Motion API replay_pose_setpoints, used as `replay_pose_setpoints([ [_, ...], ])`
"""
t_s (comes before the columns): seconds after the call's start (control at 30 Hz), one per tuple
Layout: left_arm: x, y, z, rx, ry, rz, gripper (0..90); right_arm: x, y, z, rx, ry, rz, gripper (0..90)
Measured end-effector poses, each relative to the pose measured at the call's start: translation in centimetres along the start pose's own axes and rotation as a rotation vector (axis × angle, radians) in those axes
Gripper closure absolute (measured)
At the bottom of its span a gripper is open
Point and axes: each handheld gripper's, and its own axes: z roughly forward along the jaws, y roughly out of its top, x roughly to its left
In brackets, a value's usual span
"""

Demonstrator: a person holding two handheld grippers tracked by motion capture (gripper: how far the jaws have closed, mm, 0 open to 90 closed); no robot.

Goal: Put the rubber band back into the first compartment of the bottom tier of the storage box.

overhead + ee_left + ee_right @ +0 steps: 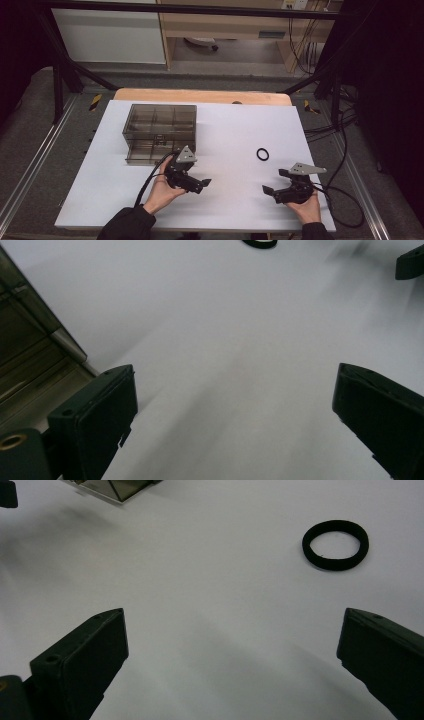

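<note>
High view: left gripper (pixel 199 182) sits just in front of the smoky plastic drawer box (pixel 160 131), jaws spread, holding nothing. Right gripper (pixel 276 186) also released, near the black ring (pixel 262 154), likely lined up for a pick. White worktop (pixel 230 125) on a wood base, dark frame and cables around.

Left gripper view: box corner (pixel 35 355) at left, ring (pixel 260 243) far off.

Right gripper view: ring (pixel 335 545) lies flat ahead, untouched.

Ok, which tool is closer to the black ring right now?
The right tool. The black ring lies on the white table just ahead of it, while the left tool sits farther off, beside the smoky organizer box.
</note>
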Motion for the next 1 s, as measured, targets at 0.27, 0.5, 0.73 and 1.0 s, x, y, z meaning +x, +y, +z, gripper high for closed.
replay_pose_setpoints([
  [0.27,-0.2,1.2,1.4,-0.001,-0.008,-0.002,4.0,0.0,0.0,0.1,0.000,0.000,0.001,0.7],
  [0.5,-0.2,2.1,2.5,0.003,-0.009,-0.009,4.1,0.0,0.0,0.1,-0.002,0.001,-0.001,0.7],
  [0.73,-0.2,2.9,3.8,0.011,-0.006,-0.014,4.2,0.0,0.0,0.1,-0.001,0.001,0.000,0.8],
  [1.0,-0.4,4.0,5.3,0.013,0.000,-0.018,4.4,0.0,0.0,0.0,0.000,0.002,-0.001,0.8],
])
